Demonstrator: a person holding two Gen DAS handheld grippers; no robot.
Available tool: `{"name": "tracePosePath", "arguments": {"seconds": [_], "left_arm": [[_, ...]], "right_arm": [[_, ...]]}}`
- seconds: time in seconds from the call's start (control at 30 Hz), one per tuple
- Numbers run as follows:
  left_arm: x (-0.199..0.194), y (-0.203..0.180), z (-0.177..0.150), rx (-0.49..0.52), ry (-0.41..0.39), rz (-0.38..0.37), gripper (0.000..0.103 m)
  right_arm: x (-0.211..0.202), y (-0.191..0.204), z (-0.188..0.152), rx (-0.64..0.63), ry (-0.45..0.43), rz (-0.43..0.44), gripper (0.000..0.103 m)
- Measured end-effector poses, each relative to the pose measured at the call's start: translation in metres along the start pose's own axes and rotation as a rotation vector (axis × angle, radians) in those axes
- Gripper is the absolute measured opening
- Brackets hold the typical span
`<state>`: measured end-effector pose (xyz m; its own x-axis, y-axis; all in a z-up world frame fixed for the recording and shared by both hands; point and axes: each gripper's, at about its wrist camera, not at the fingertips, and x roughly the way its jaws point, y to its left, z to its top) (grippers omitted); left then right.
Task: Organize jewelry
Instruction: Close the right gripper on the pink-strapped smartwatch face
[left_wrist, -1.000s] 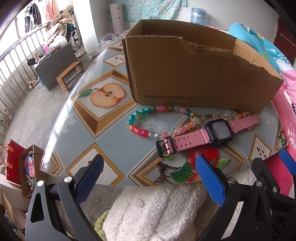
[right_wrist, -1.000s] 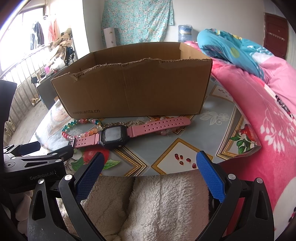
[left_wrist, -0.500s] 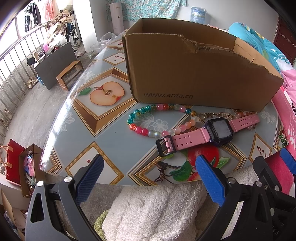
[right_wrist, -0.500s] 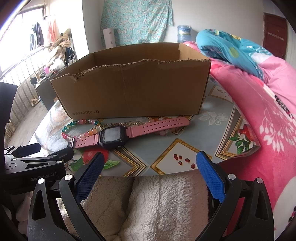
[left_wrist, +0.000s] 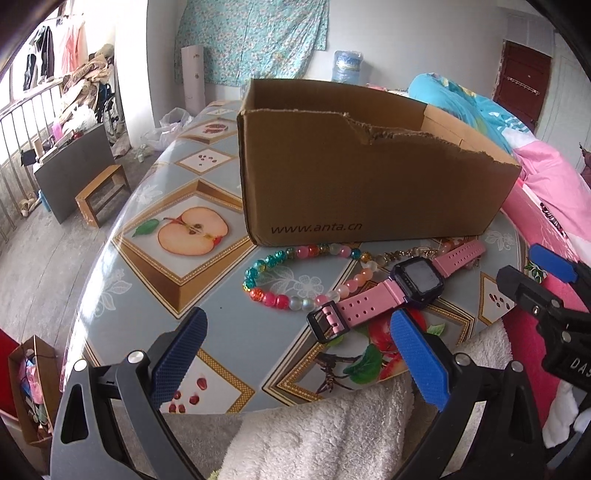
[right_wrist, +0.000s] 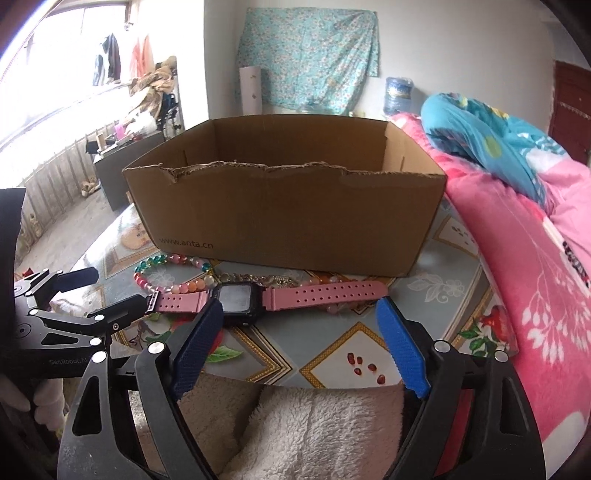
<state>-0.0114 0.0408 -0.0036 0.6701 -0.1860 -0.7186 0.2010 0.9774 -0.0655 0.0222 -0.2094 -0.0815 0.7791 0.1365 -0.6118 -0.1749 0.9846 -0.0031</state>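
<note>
Sitting on the round table (left_wrist: 155, 266) with fruit pictures on its cloth is a big brown cardboard box (left_wrist: 354, 184), open at the top with a torn front edge. Beside the table on the right lies a pink flowery blanket (right_wrist: 524, 266). Both grippers hang over the near edge of the table, above a fluffy white cloth (right_wrist: 317, 432). The left gripper (left_wrist: 297, 354) has its blue fingers wide apart and holds nothing. The right gripper (right_wrist: 299, 336) is spread wide too, with nothing between its fingers, and its left finger tip is just in front of the watch face. The pink watch (right_wrist: 240, 299) with a dark face lies flat in front of the box. The bead bracelet (left_wrist: 295, 273) sits just beside it, touching the strap. A thin gold chain (left_wrist: 410, 254) lies against the box, behind the watch.
</note>
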Motion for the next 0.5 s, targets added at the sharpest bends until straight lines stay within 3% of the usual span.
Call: {"name": "tracePosePath", "arguments": {"seconds": [0.07, 0.2, 0.33, 0.5], "left_arm": [[-0.003, 0.0, -0.003, 0.061, -0.041, -0.033, 0.096], [-0.006, -0.018, -0.006, 0.236, -0.077, -0.116, 0.084], [0.004, -0.044, -0.009, 0.382, -0.05, -0.193, 0.066], [0.014, -0.058, -0.013, 0.484, -0.014, -0.258, 0.048]], "right_arm": [[0.007, 0.005, 0.007, -0.085, 0.022, 0.098, 0.066], [0.023, 0.018, 0.018, -0.275, 0.077, 0.252, 0.064], [0.04, 0.03, 0.025, -0.433, 0.124, 0.317, 0.064], [0.064, 0.04, 0.024, -0.611, 0.207, 0.371, 0.063]]}}
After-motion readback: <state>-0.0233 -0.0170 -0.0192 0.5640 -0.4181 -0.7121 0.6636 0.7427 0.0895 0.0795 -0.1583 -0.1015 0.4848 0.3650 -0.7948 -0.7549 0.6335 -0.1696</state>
